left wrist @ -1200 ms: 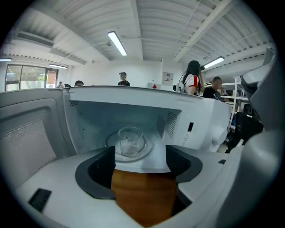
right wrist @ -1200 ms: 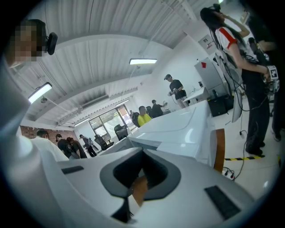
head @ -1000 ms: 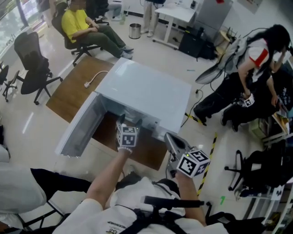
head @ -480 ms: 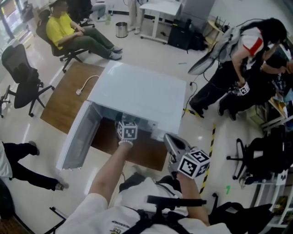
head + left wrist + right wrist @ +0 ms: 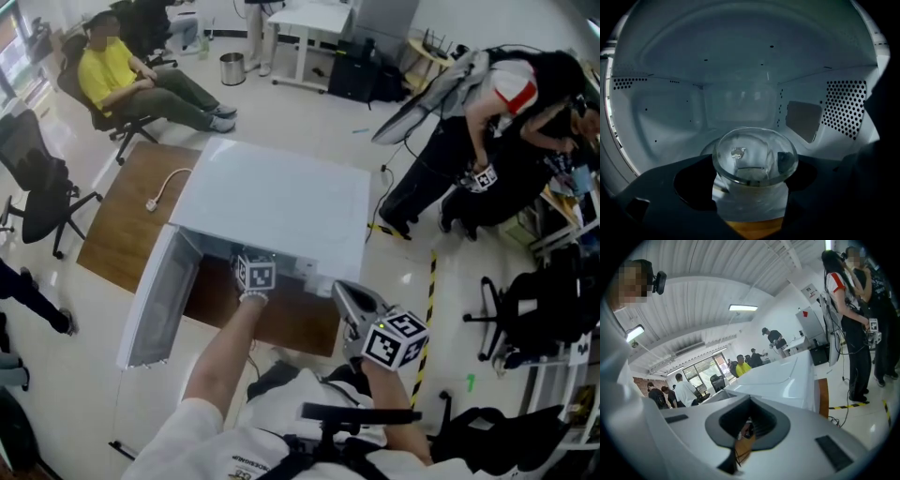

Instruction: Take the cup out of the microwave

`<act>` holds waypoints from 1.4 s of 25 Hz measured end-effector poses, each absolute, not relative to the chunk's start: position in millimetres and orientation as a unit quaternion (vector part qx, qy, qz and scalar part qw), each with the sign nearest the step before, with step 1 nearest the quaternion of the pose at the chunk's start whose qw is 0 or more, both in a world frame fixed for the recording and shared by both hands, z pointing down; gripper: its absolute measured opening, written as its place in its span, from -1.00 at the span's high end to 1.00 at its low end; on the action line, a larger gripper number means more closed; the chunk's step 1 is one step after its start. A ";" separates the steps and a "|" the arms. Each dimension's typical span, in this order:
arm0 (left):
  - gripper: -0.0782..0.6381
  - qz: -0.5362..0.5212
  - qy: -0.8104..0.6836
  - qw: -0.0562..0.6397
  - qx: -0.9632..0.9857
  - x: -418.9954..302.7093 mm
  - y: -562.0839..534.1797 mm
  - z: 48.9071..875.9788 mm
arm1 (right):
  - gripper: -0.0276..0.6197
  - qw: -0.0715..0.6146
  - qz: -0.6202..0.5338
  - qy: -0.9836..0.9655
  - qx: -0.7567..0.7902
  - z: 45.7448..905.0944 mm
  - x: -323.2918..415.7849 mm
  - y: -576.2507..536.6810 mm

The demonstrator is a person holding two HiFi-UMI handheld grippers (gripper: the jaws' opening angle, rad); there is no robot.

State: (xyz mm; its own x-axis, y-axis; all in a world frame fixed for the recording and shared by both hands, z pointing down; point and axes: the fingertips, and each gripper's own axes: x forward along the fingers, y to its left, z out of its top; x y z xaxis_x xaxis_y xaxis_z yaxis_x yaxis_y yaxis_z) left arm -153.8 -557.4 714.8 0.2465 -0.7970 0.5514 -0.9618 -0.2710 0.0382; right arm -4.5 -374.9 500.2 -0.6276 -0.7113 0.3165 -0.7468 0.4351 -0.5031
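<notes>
The white microwave [image 5: 281, 202] stands on a brown table [image 5: 117, 220] with its door [image 5: 155, 305] swung open to the left. In the left gripper view a clear glass cup [image 5: 754, 154] stands upright on the cavity floor. My left gripper [image 5: 752, 176] is inside the cavity, open wide, with the cup between its dark jaws and gaps on both sides. In the head view only its marker cube [image 5: 255, 274] shows at the opening. My right gripper [image 5: 341, 291] hangs outside by the microwave's front right corner, shut and empty [image 5: 749, 427].
A white power plug [image 5: 150, 203] lies on the table behind the door. A seated person in yellow [image 5: 112, 75] and office chairs [image 5: 37, 178] are to the left. People stand at the right [image 5: 497, 131]. Yellow-black tape [image 5: 427, 309] marks the floor.
My left gripper has pushed a little deeper into the microwave opening. The right gripper has stayed in place. A person at the far left has walked on.
</notes>
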 end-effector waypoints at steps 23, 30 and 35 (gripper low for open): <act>-0.19 0.190 -0.570 0.205 0.773 -151.0 -524.8 699.7 | 0.90 0.033 0.313 -0.862 0.398 497.1 -16.6 -378.6; -0.19 0.179 -0.584 0.203 0.765 -154.9 -492.3 677.2 | 0.90 0.040 0.306 -0.873 0.378 498.1 -24.1 -381.1; -0.19 0.174 -0.589 0.194 0.765 -148.7 -464.6 653.2 | 0.90 0.053 0.294 -0.880 0.369 500.2 -31.2 -383.5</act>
